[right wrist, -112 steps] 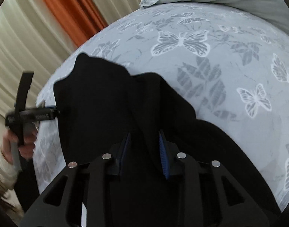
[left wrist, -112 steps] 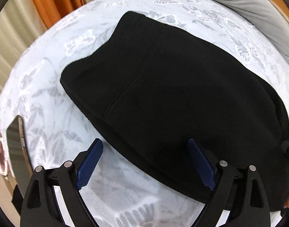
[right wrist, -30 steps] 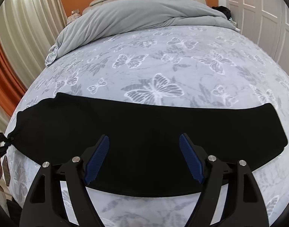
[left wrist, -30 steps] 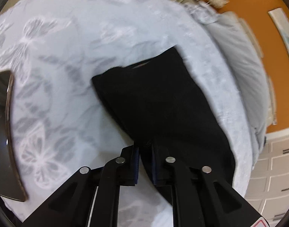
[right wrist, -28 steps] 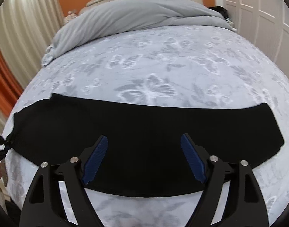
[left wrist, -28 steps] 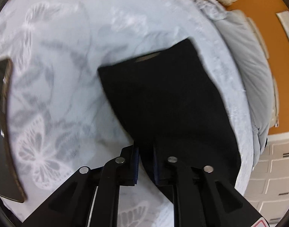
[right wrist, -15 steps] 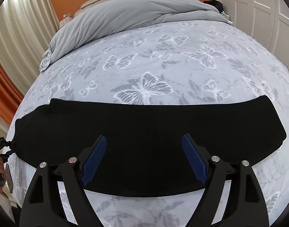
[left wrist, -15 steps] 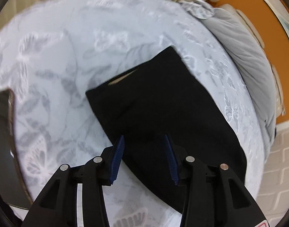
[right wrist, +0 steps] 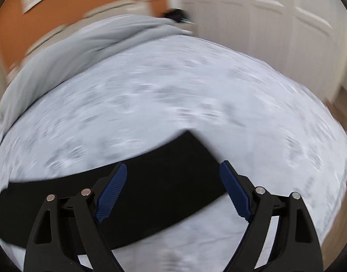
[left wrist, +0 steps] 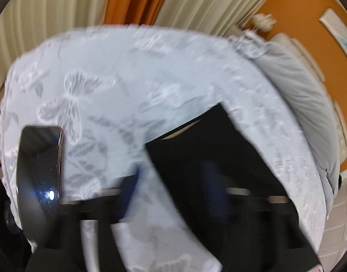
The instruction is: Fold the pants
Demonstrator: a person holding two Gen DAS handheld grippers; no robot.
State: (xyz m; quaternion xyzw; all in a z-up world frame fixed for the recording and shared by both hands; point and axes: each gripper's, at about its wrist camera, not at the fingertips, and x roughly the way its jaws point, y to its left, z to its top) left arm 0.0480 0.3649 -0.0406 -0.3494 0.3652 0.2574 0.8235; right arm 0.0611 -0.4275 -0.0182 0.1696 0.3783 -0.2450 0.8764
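Observation:
The black pants lie flat as a long folded strip on the bed with the butterfly sheet. In the right wrist view my right gripper is open and empty, hovering over the strip near its right end. In the left wrist view the pants' waist end lies at the lower right, with a tan inner band showing. My left gripper is motion-blurred but its blue fingers stand wide apart, one over the sheet and one over the pants, holding nothing.
A black phone lies on the sheet at the left edge. A grey duvet is bunched at the head of the bed. Curtains hang beyond the bed; white wardrobe doors stand at the right.
My left gripper has let go of the pants' end, opened wide and swung left. My right gripper has stayed open and swung toward the strip's right end.

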